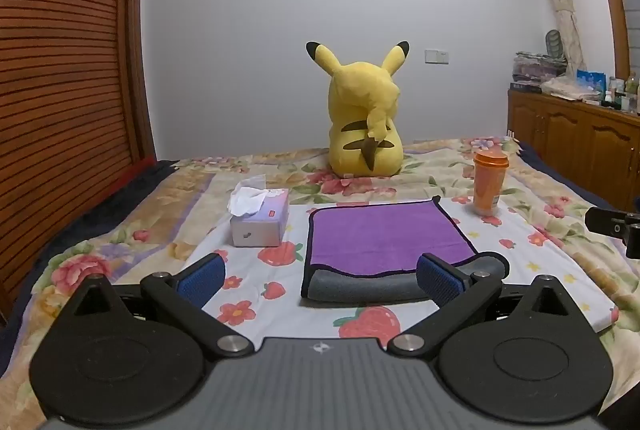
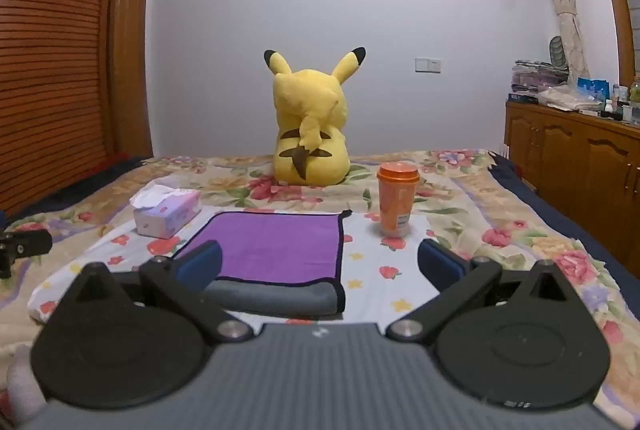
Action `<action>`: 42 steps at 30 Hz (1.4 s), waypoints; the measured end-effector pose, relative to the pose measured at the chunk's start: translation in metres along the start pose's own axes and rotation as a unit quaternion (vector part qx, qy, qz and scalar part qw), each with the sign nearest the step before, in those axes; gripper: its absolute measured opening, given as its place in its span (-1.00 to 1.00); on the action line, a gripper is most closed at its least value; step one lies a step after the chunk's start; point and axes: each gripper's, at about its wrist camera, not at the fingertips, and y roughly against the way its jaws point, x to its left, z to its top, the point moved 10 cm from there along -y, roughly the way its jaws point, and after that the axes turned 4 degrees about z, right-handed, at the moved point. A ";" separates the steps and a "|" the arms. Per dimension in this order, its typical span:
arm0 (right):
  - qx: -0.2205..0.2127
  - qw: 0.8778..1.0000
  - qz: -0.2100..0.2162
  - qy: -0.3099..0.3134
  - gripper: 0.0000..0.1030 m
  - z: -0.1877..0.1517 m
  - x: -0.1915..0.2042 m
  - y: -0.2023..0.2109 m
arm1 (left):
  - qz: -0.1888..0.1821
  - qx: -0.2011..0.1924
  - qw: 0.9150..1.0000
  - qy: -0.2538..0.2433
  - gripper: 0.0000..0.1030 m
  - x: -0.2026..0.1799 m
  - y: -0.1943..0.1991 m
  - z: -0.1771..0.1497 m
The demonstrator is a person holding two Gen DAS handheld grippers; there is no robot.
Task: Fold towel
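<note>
A purple towel (image 1: pixel 384 236) with a dark hem and grey underside lies on the bed, folded over so a grey strip shows along its near edge. It also shows in the right wrist view (image 2: pixel 276 246). My left gripper (image 1: pixel 320 276) is open and empty, just short of the towel's near edge, its right pad (image 1: pixel 438 278) in front of the grey strip. My right gripper (image 2: pixel 320 264) is open and empty, its left pad (image 2: pixel 200 264) in front of the towel's near left part.
A tissue box (image 1: pixel 260 218) stands left of the towel, an orange cup (image 1: pixel 489 184) right of it, a yellow plush toy (image 1: pixel 362 118) behind. The floral bedsheet (image 1: pixel 256 290) covers the bed. A wooden cabinet (image 2: pixel 576 166) is at right, a slatted wardrobe (image 1: pixel 60 90) at left.
</note>
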 end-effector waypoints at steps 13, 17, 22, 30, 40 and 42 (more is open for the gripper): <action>-0.002 1.000 0.001 -0.005 1.00 0.000 -0.001 0.000 | 0.000 0.002 1.000 -0.001 1.00 0.000 0.000 0.000; -0.002 1.000 0.001 -0.006 1.00 0.000 -0.002 0.000 | 0.000 0.002 1.000 -0.001 1.00 0.000 0.000 0.000; -0.001 1.000 0.001 -0.006 1.00 0.000 -0.002 0.000 | 0.000 0.002 1.000 -0.001 1.00 0.000 0.000 0.000; -0.002 1.000 0.002 -0.007 1.00 0.000 -0.003 -0.001 | 0.000 0.002 1.000 -0.001 1.00 0.000 0.000 0.000; -0.002 1.000 0.001 -0.007 1.00 0.000 -0.003 0.000 | 0.000 0.001 1.000 -0.001 1.00 0.000 0.000 0.000; -0.002 1.000 0.001 -0.007 1.00 0.000 -0.003 0.000 | 0.000 0.001 1.000 -0.001 1.00 0.000 0.000 0.000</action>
